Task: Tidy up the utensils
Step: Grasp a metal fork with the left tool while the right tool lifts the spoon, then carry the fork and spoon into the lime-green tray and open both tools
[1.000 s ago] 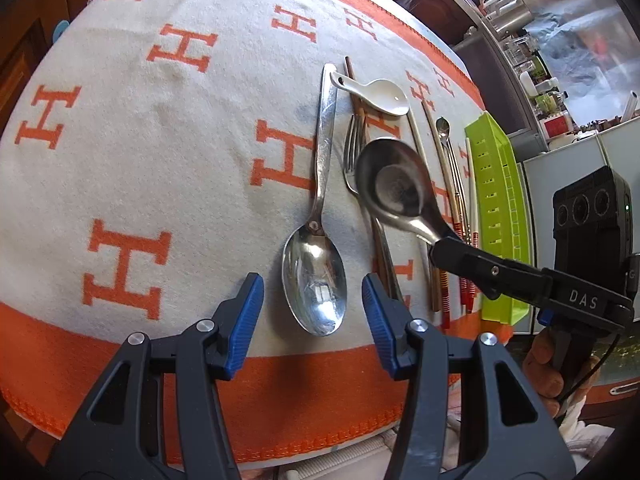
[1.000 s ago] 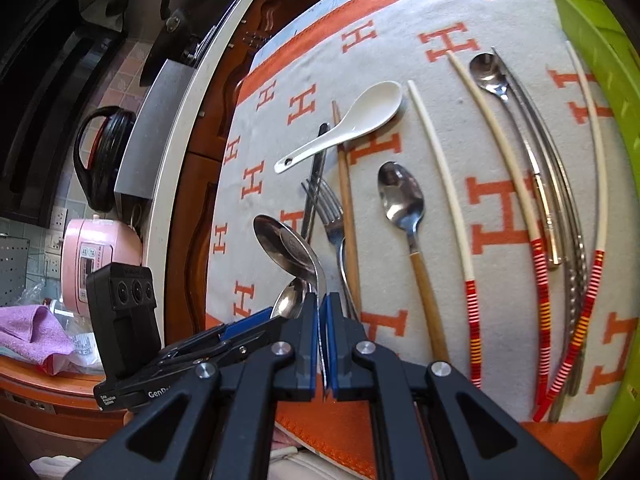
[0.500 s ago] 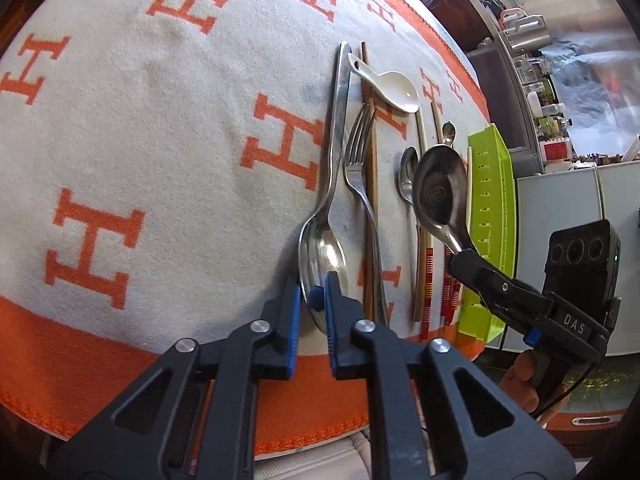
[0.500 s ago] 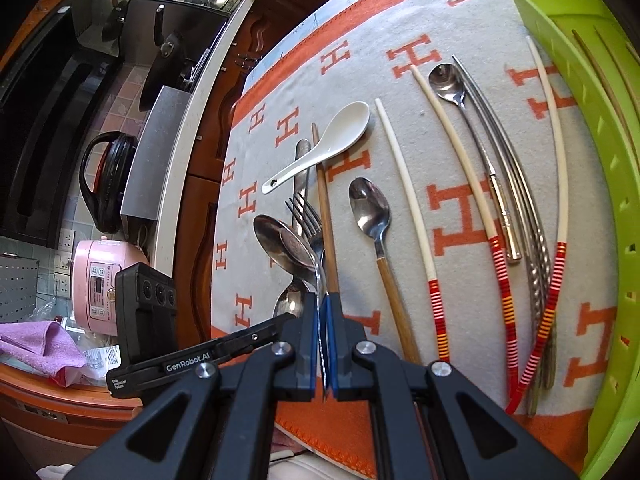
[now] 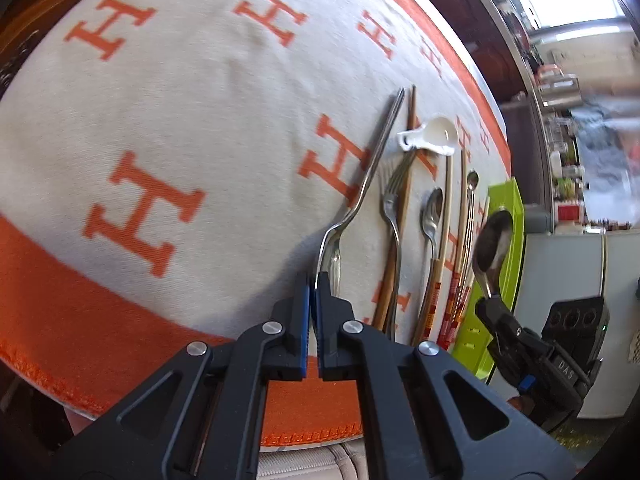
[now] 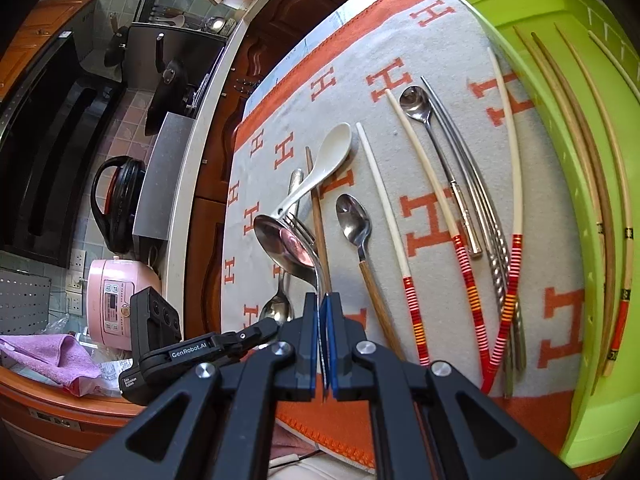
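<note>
- Left hand-held gripper (image 5: pixel 313 286) clenched on the bowl end of a long steel spoon (image 5: pixel 362 188), blue pads pinching the bowl edge-on; handle slanting away over the cloth, its far end near the white ceramic spoon (image 5: pixel 430 142).
- Right hand-held gripper (image 6: pixel 323 308) clenched on the handle of a second steel spoon (image 6: pixel 286 248), bowl raised off the cloth and tilted up; in the left wrist view the same spoon shows in front of the green tray.
- Just beyond the left pads: a fork (image 5: pixel 394 216) lying over a brown wooden chopstick (image 5: pixel 408 152), tines pointing toward the white ceramic spoon.
- Next over: a small spoon with a wooden handle (image 6: pixel 358 240), flat on the cloth, bowl up.
- Further out: 3 cream chopsticks with red-striped ends (image 6: pixel 452 216) spread apart, 2 of them crossing at the striped ends; between them a slim long-handled steel spoon (image 6: pixel 426 120) and twisted metal chopsticks (image 6: pixel 484 216).
- Under all of it: a cream cloth (image 5: pixel 200 120) with orange H letters and orange border, covering the desk.
- At the outer edge: a lime green tray (image 6: pixel 560 128) resting on the cloth, with several wooden and cream chopsticks (image 6: pixel 580 128) inside along its length.
- Beyond the desk, in the right wrist view: a pink rice cooker (image 6: pixel 116 300) and a purple cloth (image 6: pixel 52 352) on a wooden counter.
</note>
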### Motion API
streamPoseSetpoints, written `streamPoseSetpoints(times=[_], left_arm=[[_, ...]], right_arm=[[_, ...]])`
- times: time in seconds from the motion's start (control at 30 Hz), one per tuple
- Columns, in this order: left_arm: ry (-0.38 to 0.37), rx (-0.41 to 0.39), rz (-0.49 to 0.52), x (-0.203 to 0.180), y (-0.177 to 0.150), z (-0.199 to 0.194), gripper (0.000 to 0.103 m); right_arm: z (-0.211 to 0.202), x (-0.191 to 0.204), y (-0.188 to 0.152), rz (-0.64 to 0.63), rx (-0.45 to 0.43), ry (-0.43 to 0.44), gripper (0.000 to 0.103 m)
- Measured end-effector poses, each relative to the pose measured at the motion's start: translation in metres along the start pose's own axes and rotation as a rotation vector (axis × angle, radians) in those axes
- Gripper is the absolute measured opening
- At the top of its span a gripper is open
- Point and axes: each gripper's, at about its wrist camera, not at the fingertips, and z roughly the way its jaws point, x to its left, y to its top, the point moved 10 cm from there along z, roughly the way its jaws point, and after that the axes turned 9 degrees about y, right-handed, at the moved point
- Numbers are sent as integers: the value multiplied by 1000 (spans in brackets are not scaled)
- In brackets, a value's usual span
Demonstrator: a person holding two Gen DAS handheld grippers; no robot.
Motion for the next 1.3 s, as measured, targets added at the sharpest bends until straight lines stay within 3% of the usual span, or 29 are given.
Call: streamPoseSetpoints(times=[0.17, 0.53, 0.77, 0.97, 1.1, 1.3], left_arm=[[19, -63, -35, 9, 6, -17, 0], [-44, -155, -27, -15, 6, -63, 0], [-72, -166, 14, -33, 3, -87, 0], [-95, -143, 142, -90, -11, -88, 0], [-111, -135, 236, -147, -23, -81, 0], [-116, -106, 307, -225, -40, -54, 0]], right_arm=[[-9, 2, -1, 2, -19, 12, 4], [-38, -2, 1, 19, -83, 38, 4], [-66, -13, 8, 59, -161, 33, 4], [-111, -31, 23, 110, -295, -3, 4], [-148, -54, 31, 162, -400, -48, 4], [-180, -94, 28, 261, -490, -138, 4]])
